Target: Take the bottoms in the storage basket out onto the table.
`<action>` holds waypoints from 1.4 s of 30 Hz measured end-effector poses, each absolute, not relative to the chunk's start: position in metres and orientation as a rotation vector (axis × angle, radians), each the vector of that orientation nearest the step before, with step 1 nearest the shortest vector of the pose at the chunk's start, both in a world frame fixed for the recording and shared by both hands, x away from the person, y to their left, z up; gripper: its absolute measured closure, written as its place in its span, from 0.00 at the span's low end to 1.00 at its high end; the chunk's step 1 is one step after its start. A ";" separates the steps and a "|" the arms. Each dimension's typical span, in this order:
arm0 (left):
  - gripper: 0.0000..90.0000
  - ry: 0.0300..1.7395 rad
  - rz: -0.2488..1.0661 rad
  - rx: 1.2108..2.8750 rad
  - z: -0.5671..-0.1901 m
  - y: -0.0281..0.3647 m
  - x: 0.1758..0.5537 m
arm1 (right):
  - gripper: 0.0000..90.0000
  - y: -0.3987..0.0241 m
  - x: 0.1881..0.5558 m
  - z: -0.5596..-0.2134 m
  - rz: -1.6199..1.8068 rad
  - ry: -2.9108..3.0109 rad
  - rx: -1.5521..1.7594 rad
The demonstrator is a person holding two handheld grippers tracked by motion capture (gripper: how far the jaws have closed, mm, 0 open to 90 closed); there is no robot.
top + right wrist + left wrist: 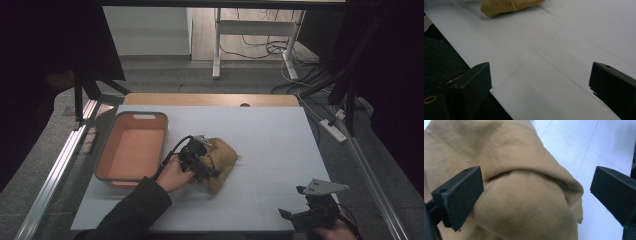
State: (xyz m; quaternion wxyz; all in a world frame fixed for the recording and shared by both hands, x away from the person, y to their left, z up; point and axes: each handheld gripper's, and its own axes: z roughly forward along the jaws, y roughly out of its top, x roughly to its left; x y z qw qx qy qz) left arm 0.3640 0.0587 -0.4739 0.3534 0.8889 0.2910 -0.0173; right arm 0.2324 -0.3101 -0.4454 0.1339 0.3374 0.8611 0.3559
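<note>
High view: the left gripper [200,159] sits on a crumpled tan cloth [223,159] at mid-table, just right of an orange bin [131,148]. The right gripper [306,210] hovers at the near right edge of the white table [270,145].

Left gripper view: jaws spread wide, one against the cloth [524,195], the other over bare table.

Right gripper view: jaws wide apart, holding nothing; cloth [506,6] well ahead.
</note>
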 end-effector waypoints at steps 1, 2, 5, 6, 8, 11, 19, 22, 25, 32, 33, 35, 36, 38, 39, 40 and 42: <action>0.00 0.752 -0.044 2.299 -0.474 0.059 0.364 | 0.05 -0.310 0.232 -0.445 1.033 2.496 0.978; 0.00 0.750 -0.043 2.298 -0.473 0.060 0.363 | 0.05 -0.310 0.232 -0.445 1.032 2.496 0.979; 0.00 0.748 -0.040 2.296 -0.472 0.061 0.362 | 0.05 -0.310 0.232 -0.445 1.032 2.496 0.979; 0.00 0.748 -0.040 2.293 -0.472 0.061 0.362 | 0.05 -0.310 0.232 -0.445 1.032 2.496 0.979; 0.00 0.747 -0.038 2.294 -0.471 0.062 0.361 | 0.05 -0.310 0.232 -0.445 1.032 2.496 0.979; 0.00 0.747 -0.039 2.287 -0.470 0.063 0.360 | 0.05 -0.310 0.233 -0.445 1.031 2.497 0.979; 0.00 0.741 -0.039 2.291 -0.468 0.066 0.358 | 0.05 -0.310 0.233 -0.445 1.032 2.497 0.979; 0.00 0.739 -0.039 2.296 -0.468 0.066 0.357 | 0.05 -0.310 0.233 -0.445 1.032 2.498 0.980; 0.00 0.738 -0.038 2.297 -0.468 0.067 0.356 | 0.05 -0.310 0.233 -0.445 1.033 2.499 0.979; 0.00 0.735 -0.036 2.301 -0.467 0.067 0.355 | 0.05 -0.310 0.233 -0.445 1.032 2.501 0.976; 0.00 0.735 -0.035 2.301 -0.467 0.067 0.354 | 0.05 -0.310 0.233 -0.445 1.032 2.502 0.975; 0.00 0.736 -0.035 2.298 -0.467 0.068 0.354 | 0.05 -0.310 0.233 -0.445 1.035 2.502 0.976; 0.00 0.735 -0.035 2.299 -0.467 0.068 0.353 | 0.05 -0.310 0.233 -0.445 1.037 2.502 0.974; 0.00 0.735 -0.034 2.301 -0.466 0.069 0.353 | 0.05 -0.310 0.233 -0.445 1.040 2.501 0.975; 0.00 0.735 -0.033 2.301 -0.466 0.069 0.352 | 0.05 -0.310 0.234 -0.445 1.041 2.501 0.976; 0.00 0.737 -0.031 2.298 -0.465 0.069 0.352 | 0.05 -0.310 0.234 -0.445 1.040 2.502 0.976; 0.00 0.737 -0.029 2.297 -0.464 0.070 0.351 | 0.05 -0.309 0.234 -0.445 1.038 2.505 0.975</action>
